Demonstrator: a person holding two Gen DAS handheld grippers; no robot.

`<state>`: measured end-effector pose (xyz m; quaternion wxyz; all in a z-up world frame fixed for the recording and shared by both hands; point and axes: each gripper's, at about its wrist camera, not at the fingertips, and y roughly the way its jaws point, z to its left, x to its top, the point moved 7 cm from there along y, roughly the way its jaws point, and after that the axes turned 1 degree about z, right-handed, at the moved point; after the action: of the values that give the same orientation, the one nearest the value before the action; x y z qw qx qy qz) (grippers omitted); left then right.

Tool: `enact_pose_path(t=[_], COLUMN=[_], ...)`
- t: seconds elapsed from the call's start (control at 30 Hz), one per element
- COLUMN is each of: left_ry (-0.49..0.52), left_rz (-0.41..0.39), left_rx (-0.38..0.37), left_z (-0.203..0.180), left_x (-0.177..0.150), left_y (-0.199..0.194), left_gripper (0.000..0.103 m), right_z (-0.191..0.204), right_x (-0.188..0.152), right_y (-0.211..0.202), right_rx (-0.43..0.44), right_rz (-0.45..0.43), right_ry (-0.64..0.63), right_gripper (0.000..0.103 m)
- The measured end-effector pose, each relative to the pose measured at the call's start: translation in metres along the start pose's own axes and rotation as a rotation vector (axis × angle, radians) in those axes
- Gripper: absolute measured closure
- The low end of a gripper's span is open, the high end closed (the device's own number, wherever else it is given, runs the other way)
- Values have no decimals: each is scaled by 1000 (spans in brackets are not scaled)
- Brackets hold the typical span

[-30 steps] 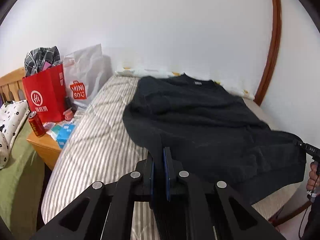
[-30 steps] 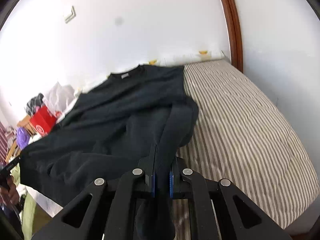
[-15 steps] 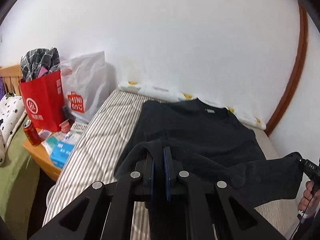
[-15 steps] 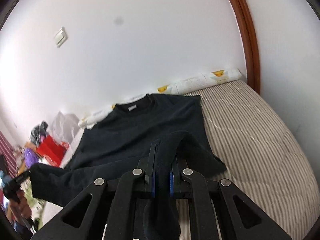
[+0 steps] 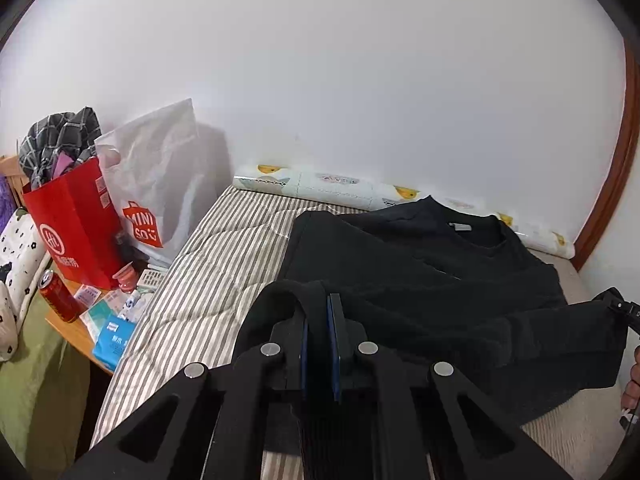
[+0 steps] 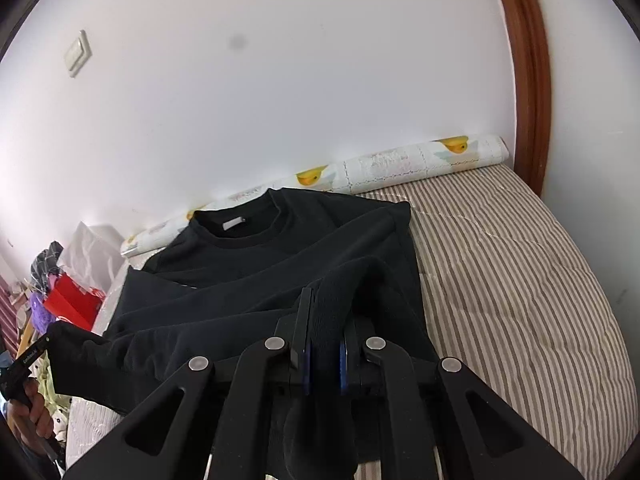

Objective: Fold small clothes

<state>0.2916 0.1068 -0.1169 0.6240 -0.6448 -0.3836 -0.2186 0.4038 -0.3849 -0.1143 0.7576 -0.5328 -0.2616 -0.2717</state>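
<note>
Black sweater (image 5: 420,272) hem (lifted) in both grippers' jaws

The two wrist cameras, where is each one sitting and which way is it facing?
Left wrist: sits on the left gripper, looks along its jaws across the striped bed to the white wall; the jaws pinch the black sweatshirt. The right gripper shows at the right edge.
Right wrist: sits on the right gripper, faces the same wall; its jaws pinch the sweatshirt hem. The left gripper and a hand show at far left.
Shared: sweatshirt, bed, wall, red bag.
</note>
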Motion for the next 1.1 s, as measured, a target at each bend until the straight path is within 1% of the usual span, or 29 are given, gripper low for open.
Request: enact_pose_path(t=[0.17, 0.3, 0.4, 0.53, 0.6, 0.63, 0.67, 0.73, 0.77, 0.8, 0.83, 0.87, 0.9, 0.93, 0.97, 1.03, 1.07, 1.1], left_ry=[-14, -27, -19, -11, -9, -4, 9, 17, 17, 19, 20, 19, 20, 21, 22, 14, 7, 0], left_rz=[38, 82, 113, 134, 142, 150, 164, 169, 167, 164, 162, 158, 152, 146, 143, 151, 158, 174], left_rx=[12, 24, 33, 42, 44, 50, 55, 23, 16, 6, -3, -10, -14, -19, -22, -30, -34, -44], left_z=[4, 10, 12, 12, 11, 11, 9, 8, 8, 8, 9, 10, 12, 14, 16, 22, 25, 28], left_x=[2, -3, -8, -12, -13, -14, -14, -15, -16, -18, -20, -22, -27, -31, -34, -49, -56, -67], left_y=[31, 52, 65, 74, 75, 75, 73, 66, 61, 54, 49, 43, 34, 28, 23, 13, 10, 7], left_gripper=[94, 94, 92, 91, 90, 88, 87, 86, 84, 77, 69, 65, 58, 53, 53, 53, 53, 53], right_z=[-6, -11, -15, -17, -18, -18, -18, -16, -15, -15, -13, -12, -11, -13, -15, -27, -35, -40], right_x=[4, 3, 0, -4, -7, -8, -10, -12, -13, -13, -14, -16, -17, -20, -23, -32, -39, -44], right_y=[34, 60, 75, 88, 90, 89, 87, 75, 65, 53, 42, 26, 16, 5, -2, -16, -21, -24], right_rx=[-19, -35, -45, -59, -60, -62, -62, -37, -30, -34, -38, -40, -45, -63, -87, -146, -163, -160], right_rz=[35, 74, 100, 127, 142, 156, 177, 187, 173, 152, 132, 107, 94, 78, 70, 58, 60, 66], right_ry=[3, 3, 6, -1, -10, -13, -18, -31, -42, -55, -67, -82, -91, -103, -110, -96, -75, -59], right_gripper=[93, 93, 93, 92, 88, 87, 83, 75, 68, 63, 61, 59, 57, 56, 54, 54, 54, 54])
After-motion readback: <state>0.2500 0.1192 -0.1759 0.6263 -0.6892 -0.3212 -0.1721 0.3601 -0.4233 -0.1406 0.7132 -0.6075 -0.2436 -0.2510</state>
